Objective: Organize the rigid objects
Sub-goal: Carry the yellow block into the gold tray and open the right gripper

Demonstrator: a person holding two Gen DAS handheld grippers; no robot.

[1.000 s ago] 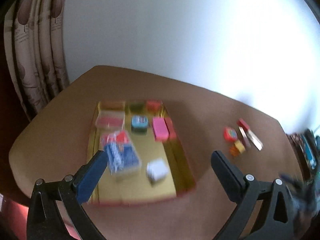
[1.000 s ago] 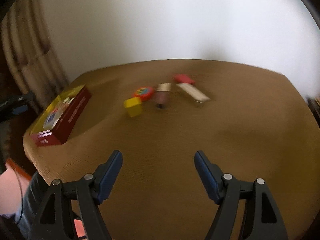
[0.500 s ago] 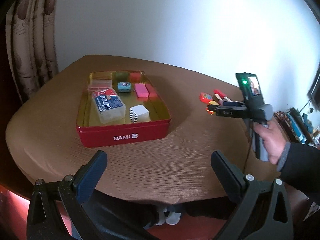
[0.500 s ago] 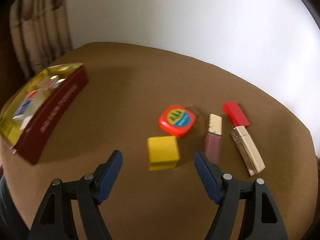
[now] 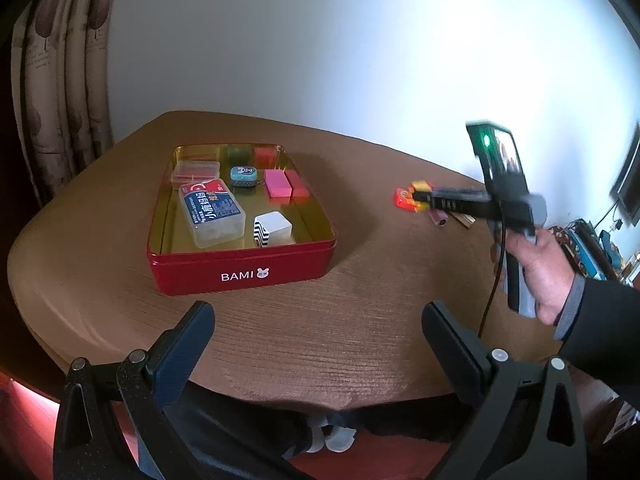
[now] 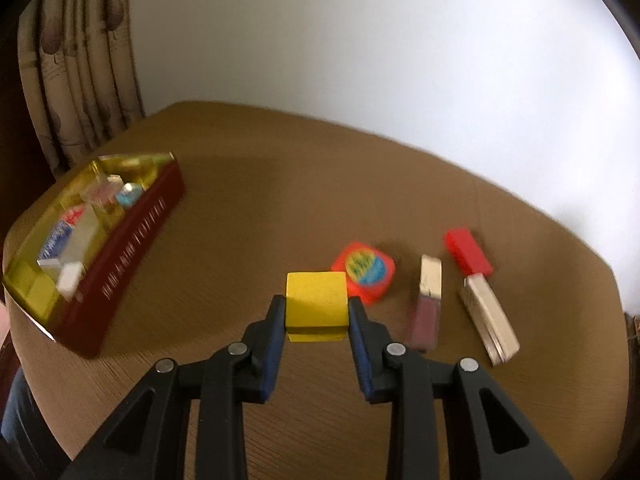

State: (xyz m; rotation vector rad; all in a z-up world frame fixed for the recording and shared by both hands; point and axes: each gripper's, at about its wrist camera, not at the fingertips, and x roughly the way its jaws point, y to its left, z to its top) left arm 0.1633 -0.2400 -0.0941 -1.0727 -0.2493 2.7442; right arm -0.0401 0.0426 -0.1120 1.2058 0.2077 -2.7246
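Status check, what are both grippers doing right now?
Right gripper shut on yellow cube, on the table. Left gripper open, empty, short of red tin. Path toward tin looks unobstructed.

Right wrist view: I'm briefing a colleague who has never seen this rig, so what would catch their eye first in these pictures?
The yellow cube, clamped between the fingers of the right gripper at centre frame. Just beyond it on the brown table lie an orange-red tin and lipstick pieces. In the left wrist view, the red BAMI tin, already holding small boxes, dominates the table ahead of the open left gripper.
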